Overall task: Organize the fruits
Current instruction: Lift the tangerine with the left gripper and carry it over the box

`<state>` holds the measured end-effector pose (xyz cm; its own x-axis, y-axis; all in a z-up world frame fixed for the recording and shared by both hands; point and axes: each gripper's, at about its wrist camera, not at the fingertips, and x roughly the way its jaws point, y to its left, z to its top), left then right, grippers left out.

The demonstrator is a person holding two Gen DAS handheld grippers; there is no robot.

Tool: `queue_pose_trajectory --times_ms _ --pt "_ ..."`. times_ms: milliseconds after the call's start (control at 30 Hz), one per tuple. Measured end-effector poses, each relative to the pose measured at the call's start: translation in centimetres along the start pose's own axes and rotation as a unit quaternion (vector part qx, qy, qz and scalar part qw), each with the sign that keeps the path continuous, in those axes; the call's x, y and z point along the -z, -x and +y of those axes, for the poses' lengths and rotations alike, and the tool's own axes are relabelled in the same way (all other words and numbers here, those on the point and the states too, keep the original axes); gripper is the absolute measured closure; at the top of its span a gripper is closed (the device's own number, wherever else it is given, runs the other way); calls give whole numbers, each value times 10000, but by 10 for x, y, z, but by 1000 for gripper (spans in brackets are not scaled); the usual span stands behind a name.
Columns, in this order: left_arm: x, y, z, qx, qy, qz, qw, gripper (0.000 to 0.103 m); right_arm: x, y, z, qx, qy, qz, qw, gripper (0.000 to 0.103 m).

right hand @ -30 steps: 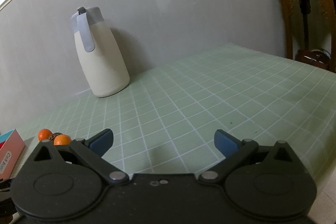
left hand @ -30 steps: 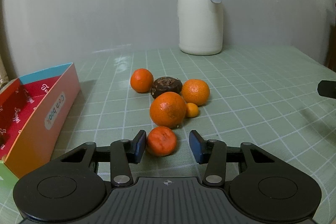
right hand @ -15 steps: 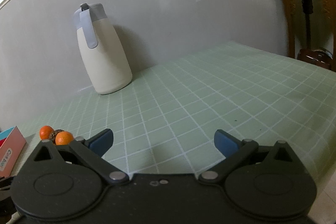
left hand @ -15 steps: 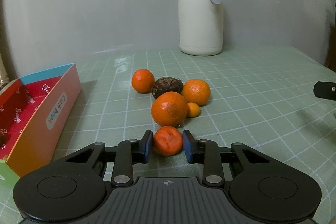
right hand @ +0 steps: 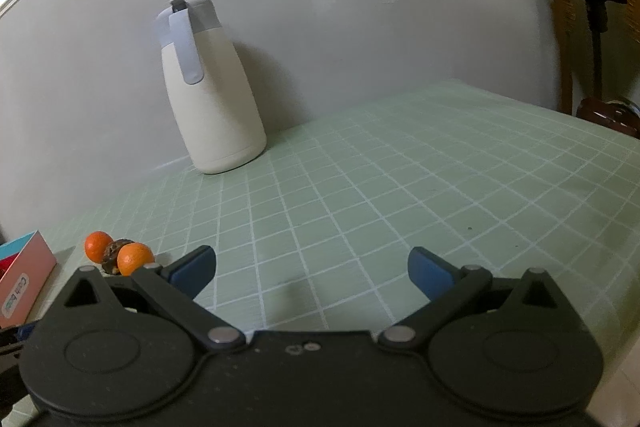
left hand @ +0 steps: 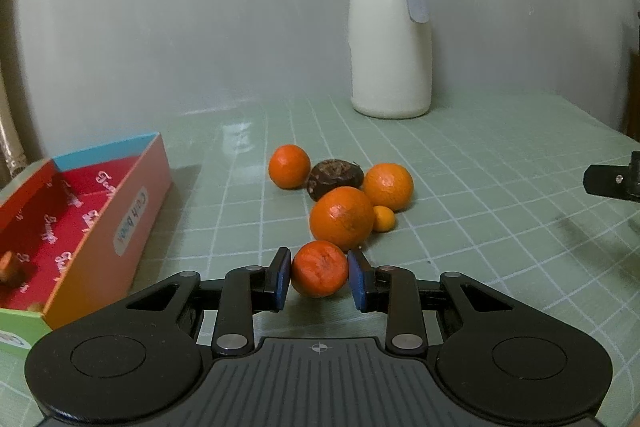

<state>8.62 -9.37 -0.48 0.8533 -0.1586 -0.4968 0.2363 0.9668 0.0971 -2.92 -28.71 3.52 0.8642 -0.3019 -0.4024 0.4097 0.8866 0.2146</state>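
Fruits number six on the green gridded mat (left hand: 500, 187): four mandarins of about one kind, one tiny kumquat-like fruit (left hand: 384, 219) and one dark brown wrinkled fruit (left hand: 335, 177). Nearest, a reddish mandarin (left hand: 319, 269) sits squarely between the blue pads of the left gripper (left hand: 319, 277), both pads pressed to its sides — the jaws are narrow and clamped on it. Just behind and touching it is the largest mandarin (left hand: 342, 218), with the tiny fruit tucked at its right. Behind those stand another mandarin (left hand: 388, 186) on the right, the brown fruit in the middle and a fourth mandarin (left hand: 289, 166) on the left, all bunched close.

To the left, a pink-walled cardboard box (left hand: 132, 215) with a red printed floor lies open-topped, its long side near the cluster with a strip of bare mat between. At the right edge a black part of the other tool shows.

The right gripper (right hand: 312, 273) hangs over bare mat with its jaws spread wide and nothing between them — free room stretches ahead and to its right as far as the table edge. One cream jug with a grey lid (left hand: 390, 39) stands far back by the wall.
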Motion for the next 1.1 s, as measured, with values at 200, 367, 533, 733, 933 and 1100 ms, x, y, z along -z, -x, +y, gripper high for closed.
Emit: queue_pose_trajectory --times_ms 200,367,533,733,933,1100 --pt "-3 9 10 -150 -13 -175 9997 72 1 1 8 -84 76 4 9999 0" --pt "-5 14 26 -304 91 -256 9992 72 3 0 18 -169 178 26 9997 0" --pt "-6 20 40 -463 179 -360 9981 72 5 -1 28 -241 262 60 9993 0" --pt "-6 33 59 -774 228 -532 9953 72 8 -5 46 -412 399 121 9983 0" --pt "-6 42 86 -1093 426 -565 9915 72 12 -4 71 -638 605 159 9960 0" --pt "-3 46 109 -1364 607 -532 9874 72 17 -5 89 -805 775 210 9935 0"
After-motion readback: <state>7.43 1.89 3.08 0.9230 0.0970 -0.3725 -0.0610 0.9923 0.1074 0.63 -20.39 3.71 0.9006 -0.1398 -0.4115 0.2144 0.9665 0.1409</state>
